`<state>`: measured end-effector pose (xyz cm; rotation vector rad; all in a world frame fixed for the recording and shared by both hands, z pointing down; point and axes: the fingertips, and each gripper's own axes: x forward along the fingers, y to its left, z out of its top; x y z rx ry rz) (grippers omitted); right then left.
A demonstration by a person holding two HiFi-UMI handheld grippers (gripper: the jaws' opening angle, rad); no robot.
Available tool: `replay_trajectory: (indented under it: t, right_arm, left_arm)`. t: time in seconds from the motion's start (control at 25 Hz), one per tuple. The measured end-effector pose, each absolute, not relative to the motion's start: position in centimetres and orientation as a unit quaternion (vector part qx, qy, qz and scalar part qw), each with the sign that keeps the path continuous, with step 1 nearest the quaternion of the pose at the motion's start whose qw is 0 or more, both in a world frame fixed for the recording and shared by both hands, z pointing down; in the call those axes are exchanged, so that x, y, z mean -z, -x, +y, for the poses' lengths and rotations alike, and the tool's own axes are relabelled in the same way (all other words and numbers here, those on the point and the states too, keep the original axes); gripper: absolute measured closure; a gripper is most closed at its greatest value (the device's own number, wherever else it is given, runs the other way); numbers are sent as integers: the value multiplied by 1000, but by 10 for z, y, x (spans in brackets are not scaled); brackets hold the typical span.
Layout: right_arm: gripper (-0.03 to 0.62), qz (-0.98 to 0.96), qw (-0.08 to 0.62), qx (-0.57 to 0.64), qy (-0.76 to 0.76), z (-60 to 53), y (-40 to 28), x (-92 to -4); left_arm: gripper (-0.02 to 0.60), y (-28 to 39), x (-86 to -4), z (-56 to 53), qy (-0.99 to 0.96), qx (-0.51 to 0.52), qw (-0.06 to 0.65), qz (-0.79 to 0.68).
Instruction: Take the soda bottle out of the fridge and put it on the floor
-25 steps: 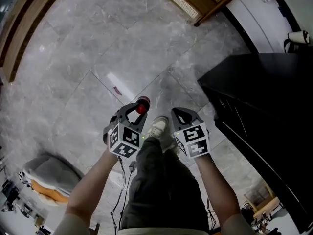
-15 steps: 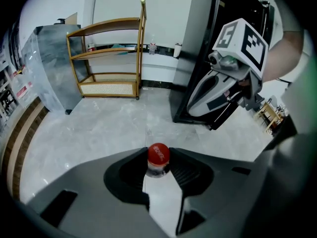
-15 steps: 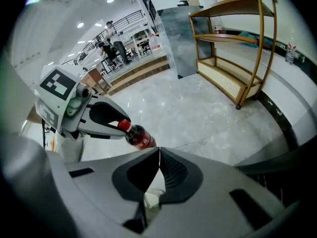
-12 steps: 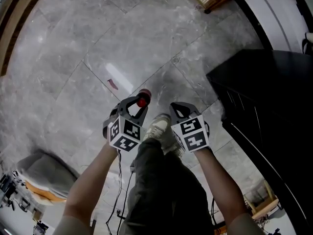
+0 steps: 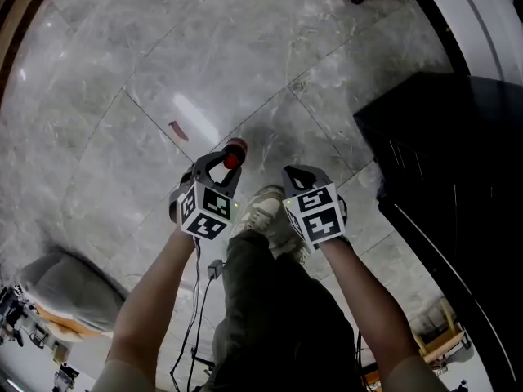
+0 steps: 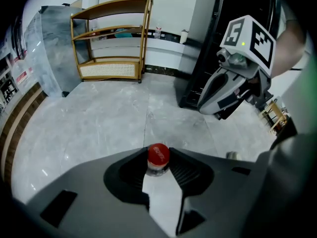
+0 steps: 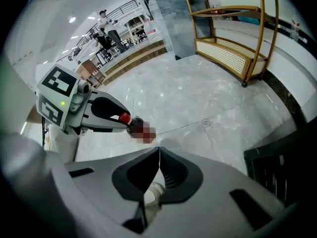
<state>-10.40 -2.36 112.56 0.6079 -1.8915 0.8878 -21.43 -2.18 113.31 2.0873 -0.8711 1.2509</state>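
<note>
My left gripper (image 5: 222, 158) is shut on the neck of the soda bottle (image 5: 234, 151). Its red cap (image 6: 158, 154) shows just past the jaws of the left gripper (image 6: 158, 165). In the right gripper view the soda bottle (image 7: 132, 124) hangs from the left gripper (image 7: 113, 118) over the grey marble floor (image 5: 245, 55); I cannot tell whether it touches. My right gripper (image 5: 296, 175) is beside it, level with it. The right gripper (image 7: 159, 150) has its jaws shut with nothing between them.
The black fridge (image 5: 445, 162) stands close on the right. A wooden shelf rack (image 6: 111, 38) stands across the floor. A light shoe (image 5: 261, 213) is between the grippers. There is a red scrap (image 5: 177, 130) on the tiles, a grey bundle (image 5: 65, 288) at lower left, and a cable (image 5: 196, 300) by the leg.
Both grippers and the held bottle keep almost the same place. The view has drifted, so the red scrap has slid up-left and the fridge edge to the right.
</note>
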Motion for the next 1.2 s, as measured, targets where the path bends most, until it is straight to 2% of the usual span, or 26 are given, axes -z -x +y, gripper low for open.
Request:
replay_trajectory:
  t: [0.64, 1.2]
  right_arm:
    - [597, -760, 474, -385, -224, -8, 114, -1177]
    - [597, -753, 502, -374, -203, -3, 102, -1177]
  left_arm:
    - [451, 216, -1214, 5, -743, -511, 315, -297]
    - [423, 228, -1220, 8, -712, -516, 357, -317]
